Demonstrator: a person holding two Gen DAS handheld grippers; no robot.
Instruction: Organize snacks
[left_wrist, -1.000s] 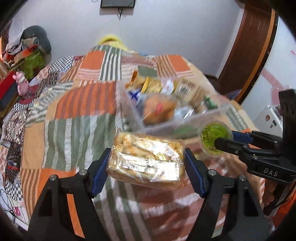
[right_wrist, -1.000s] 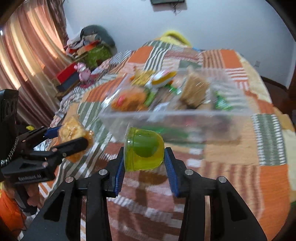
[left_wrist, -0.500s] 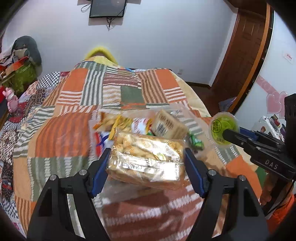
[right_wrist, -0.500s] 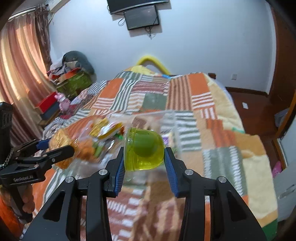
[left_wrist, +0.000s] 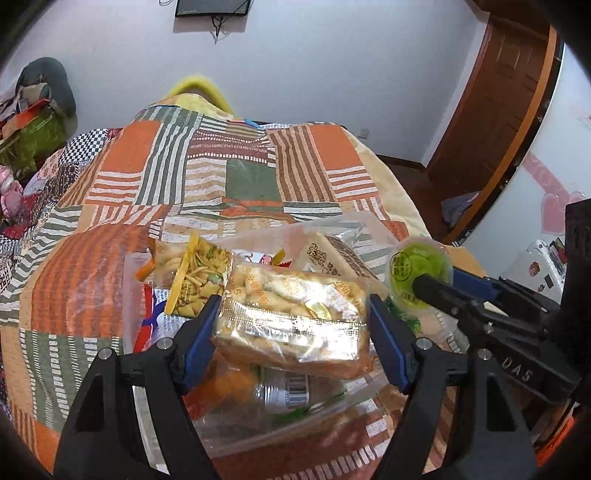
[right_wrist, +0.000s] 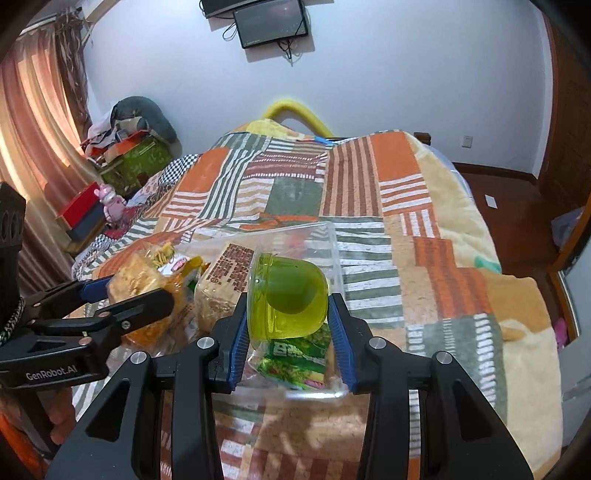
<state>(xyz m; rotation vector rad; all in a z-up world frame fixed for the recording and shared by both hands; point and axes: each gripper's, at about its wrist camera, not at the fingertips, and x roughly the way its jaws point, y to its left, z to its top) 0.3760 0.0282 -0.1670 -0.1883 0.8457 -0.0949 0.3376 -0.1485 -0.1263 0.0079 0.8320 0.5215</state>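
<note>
Holding assorted snack packets (left_wrist: 192, 280), clear bin (left_wrist: 127, 295) sits on patchwork blanket (left_wrist: 251, 177).

the biscuit pack (left_wrist: 291, 325) wears glossy, crinkled clear film. the jelly cup (right_wrist: 288, 302) is smooth translucent plastic. the bin (right_wrist: 332, 240) is clear plastic. the quilt (left_wrist: 147, 166) is soft matt cloth. the door (left_wrist: 491, 96) is polished wood.

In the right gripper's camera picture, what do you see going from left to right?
Left gripper holding a biscuit pack → brown-printed snack pack → green jelly cup in the right gripper → bare patchwork blanket.
</note>
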